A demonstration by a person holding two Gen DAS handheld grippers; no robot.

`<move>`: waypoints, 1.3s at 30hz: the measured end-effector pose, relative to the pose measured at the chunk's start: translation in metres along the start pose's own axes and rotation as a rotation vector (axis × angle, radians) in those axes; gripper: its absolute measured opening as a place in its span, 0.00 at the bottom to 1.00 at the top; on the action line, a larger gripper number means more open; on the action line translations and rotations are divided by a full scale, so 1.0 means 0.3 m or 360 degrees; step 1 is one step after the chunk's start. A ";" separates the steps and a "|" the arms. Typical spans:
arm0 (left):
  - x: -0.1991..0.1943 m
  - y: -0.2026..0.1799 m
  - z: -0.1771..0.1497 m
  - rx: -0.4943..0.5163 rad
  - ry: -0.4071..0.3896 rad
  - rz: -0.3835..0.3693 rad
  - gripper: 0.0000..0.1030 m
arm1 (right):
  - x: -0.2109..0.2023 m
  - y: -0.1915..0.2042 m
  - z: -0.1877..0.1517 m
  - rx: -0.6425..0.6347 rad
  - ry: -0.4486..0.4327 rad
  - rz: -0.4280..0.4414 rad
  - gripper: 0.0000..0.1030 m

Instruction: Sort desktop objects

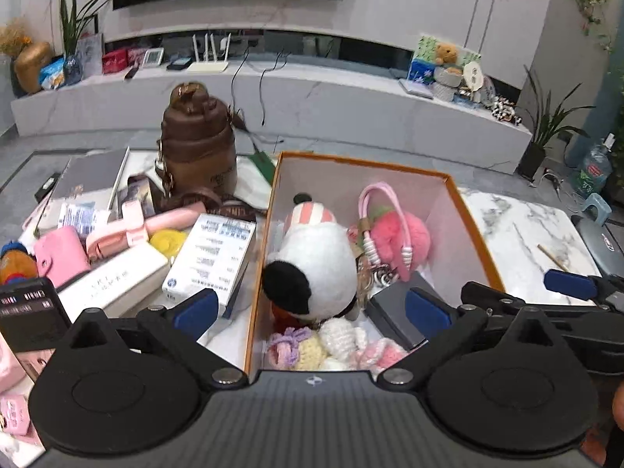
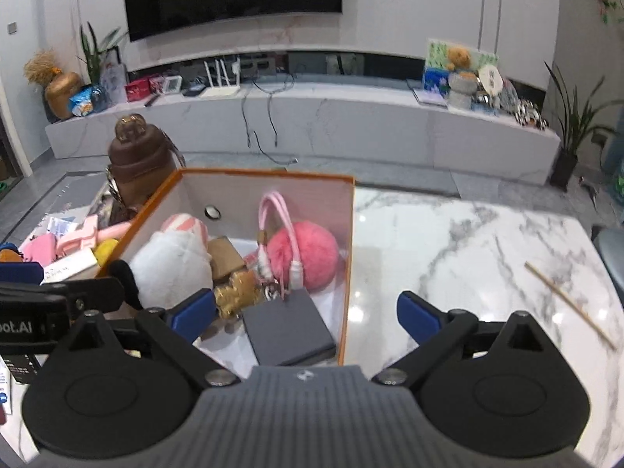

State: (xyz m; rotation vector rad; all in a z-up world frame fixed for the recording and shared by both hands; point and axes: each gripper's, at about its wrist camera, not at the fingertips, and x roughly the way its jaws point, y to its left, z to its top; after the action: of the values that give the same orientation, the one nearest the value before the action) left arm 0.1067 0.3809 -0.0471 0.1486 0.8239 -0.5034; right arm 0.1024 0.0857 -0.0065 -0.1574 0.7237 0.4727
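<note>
An orange-rimmed box (image 1: 460, 191) holds a pink pompom (image 1: 405, 238) and black-and-white plush (image 1: 316, 269) on white grey-veined marble (image 2: 487, 241).

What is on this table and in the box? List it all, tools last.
Box: one, orange-edged, white inside, on the marble table.
Plush toy: one, white and black, inside the box, left side.
Pompom: one, pink with a pink strap, inside the box at the back.
Flat case: one, dark grey, inside the box, near corner.
Crochet pieces: several, pastel, inside the box at its near end.
Bottle: one, brown, upright, left of the box.
Carton: one, white with printed text, left of the box.
Wallet: one, pink, far left.
Stick: one, pale wood, on bare marble, right.
Left tool: one, blue pads, open.
Right tool: one, blue pads, open.
</note>
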 end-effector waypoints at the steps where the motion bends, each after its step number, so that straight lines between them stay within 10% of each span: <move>1: 0.006 -0.003 0.002 -0.0010 0.0016 0.0015 1.00 | 0.006 0.001 -0.001 0.0003 0.0004 -0.0021 0.97; 39: 0.013 -0.045 -0.059 0.0050 0.0148 0.0144 1.00 | -0.018 -0.006 -0.094 -0.0012 0.0109 -0.0203 0.97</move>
State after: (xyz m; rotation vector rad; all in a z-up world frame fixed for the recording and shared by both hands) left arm 0.0908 0.3731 -0.0611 0.2389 0.8963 -0.4268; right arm 0.0829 0.0738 -0.0238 -0.2264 0.7736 0.3498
